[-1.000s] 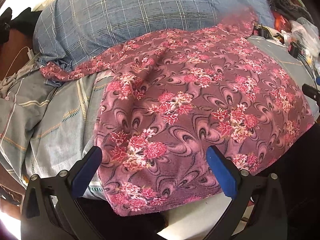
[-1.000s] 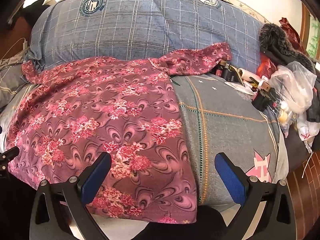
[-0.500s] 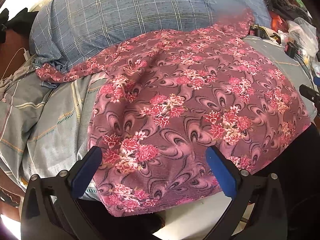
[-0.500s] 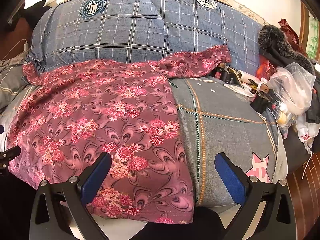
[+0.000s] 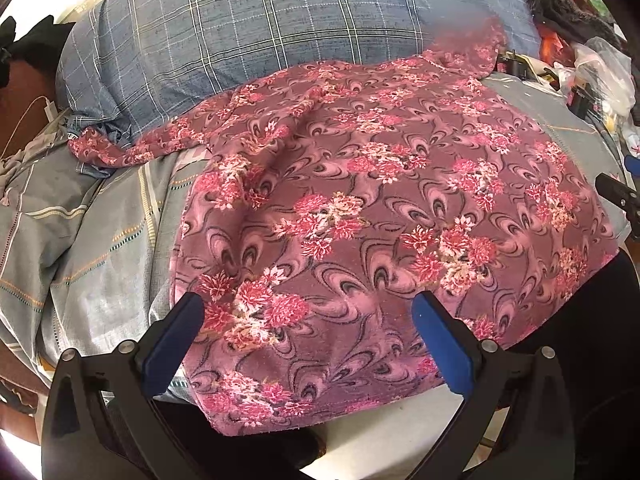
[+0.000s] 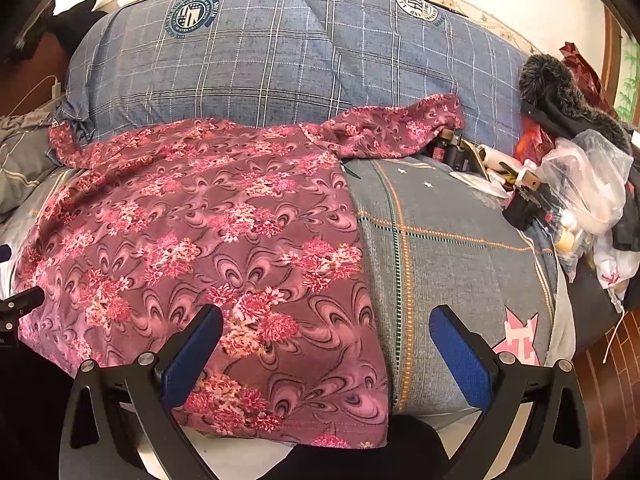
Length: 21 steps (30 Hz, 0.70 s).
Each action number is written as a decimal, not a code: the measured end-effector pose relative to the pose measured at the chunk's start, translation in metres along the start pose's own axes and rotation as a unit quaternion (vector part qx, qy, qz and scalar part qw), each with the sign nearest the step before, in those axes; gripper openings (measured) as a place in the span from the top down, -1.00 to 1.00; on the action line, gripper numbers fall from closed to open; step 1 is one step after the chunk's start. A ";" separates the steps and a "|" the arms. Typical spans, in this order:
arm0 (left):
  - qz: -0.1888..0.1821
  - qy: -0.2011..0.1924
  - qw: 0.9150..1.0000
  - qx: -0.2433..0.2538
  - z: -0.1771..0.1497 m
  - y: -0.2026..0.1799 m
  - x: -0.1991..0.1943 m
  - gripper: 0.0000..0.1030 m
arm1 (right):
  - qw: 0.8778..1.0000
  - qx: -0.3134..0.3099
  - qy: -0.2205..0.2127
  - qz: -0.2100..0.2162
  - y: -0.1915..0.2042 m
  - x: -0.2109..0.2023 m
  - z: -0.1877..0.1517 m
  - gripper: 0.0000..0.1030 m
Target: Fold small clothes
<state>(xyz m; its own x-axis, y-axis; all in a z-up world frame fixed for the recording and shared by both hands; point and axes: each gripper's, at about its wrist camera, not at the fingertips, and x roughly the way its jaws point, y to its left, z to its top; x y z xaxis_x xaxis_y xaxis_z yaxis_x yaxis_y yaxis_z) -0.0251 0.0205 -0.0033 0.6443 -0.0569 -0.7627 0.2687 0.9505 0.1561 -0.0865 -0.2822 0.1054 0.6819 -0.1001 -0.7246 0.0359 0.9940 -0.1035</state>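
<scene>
A maroon floral top point(image 5: 360, 208) lies spread flat on the bed, sleeves out to both sides, hem hanging over the near edge. It also shows in the right wrist view point(image 6: 208, 240). My left gripper point(image 5: 306, 340) is open and empty, hovering above the hem near the top's left side. My right gripper point(image 6: 326, 356) is open and empty above the top's right hem corner. The left sleeve point(image 5: 120, 148) reaches the pillow; the right sleeve point(image 6: 396, 128) lies bunched at the back.
Blue checked pillows point(image 6: 280, 52) stand behind the top. A grey checked bedsheet point(image 6: 460, 248) covers the bed. Clutter at the right: a plastic bag point(image 6: 588, 184), a fur-trimmed dark jacket point(image 6: 560, 92), small items point(image 6: 460, 152). A crumpled grey cover point(image 5: 48, 216) lies at the left.
Both grippers have drawn slightly back and higher, so the top sits a little farther off in both views. The top has not moved. Both jaws stay open.
</scene>
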 end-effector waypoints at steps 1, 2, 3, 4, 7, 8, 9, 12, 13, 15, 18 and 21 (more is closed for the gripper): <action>0.000 0.000 1.000 0.000 0.000 0.000 0.000 -1.00 | 1.000 -0.001 -0.001 0.000 0.001 0.000 0.000 -1.00; 0.000 0.000 1.000 0.000 0.000 0.000 0.000 -1.00 | 1.000 -0.003 -0.001 0.000 0.002 0.000 0.000 -1.00; -0.001 0.000 1.000 0.000 0.000 -0.001 0.000 -1.00 | 1.000 -0.004 -0.001 0.001 0.003 0.000 0.000 -1.00; -0.001 0.000 1.000 0.001 0.000 -0.001 0.000 -1.00 | 1.000 -0.005 -0.001 0.002 0.003 0.000 0.000 -1.00; -0.001 0.000 1.000 0.000 0.000 -0.001 0.000 -1.00 | 1.000 -0.006 0.000 0.004 0.005 0.000 0.000 -1.00; -0.001 0.000 1.000 -0.001 0.000 -0.001 0.000 -1.00 | 1.000 -0.006 0.000 0.004 0.006 0.001 0.001 -1.00; -0.002 0.000 1.000 -0.001 0.000 -0.001 0.000 -1.00 | 1.000 -0.006 0.000 0.005 0.007 0.001 0.001 -1.00; -0.005 -0.004 1.000 -0.006 0.001 0.000 -0.001 -1.00 | 1.000 -0.006 -0.003 0.008 0.009 0.000 0.002 -1.00; -0.004 -0.008 1.000 -0.009 0.002 0.000 -0.002 -1.00 | 1.000 -0.007 -0.005 0.009 0.009 0.000 0.002 -1.00; -0.003 -0.015 1.000 -0.008 0.002 0.000 -0.004 -1.00 | 1.000 -0.009 -0.009 0.010 0.010 -0.002 0.002 -1.00; -0.001 -0.017 1.000 -0.003 0.001 0.000 -0.005 -1.00 | 1.000 -0.013 -0.008 0.008 0.011 0.000 0.003 -1.00; -0.001 -0.012 1.000 -0.008 -0.001 0.009 -0.004 -1.00 | 1.000 0.003 0.012 0.002 0.002 0.008 0.003 -1.00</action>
<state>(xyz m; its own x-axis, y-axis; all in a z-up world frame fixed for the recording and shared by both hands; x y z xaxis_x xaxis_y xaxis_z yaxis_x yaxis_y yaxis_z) -0.0258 0.0295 0.0008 0.6613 -0.0654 -0.7472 0.2584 0.9551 0.1451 -0.0784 -0.2810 0.1012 0.6650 -0.0974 -0.7404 0.0380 0.9946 -0.0967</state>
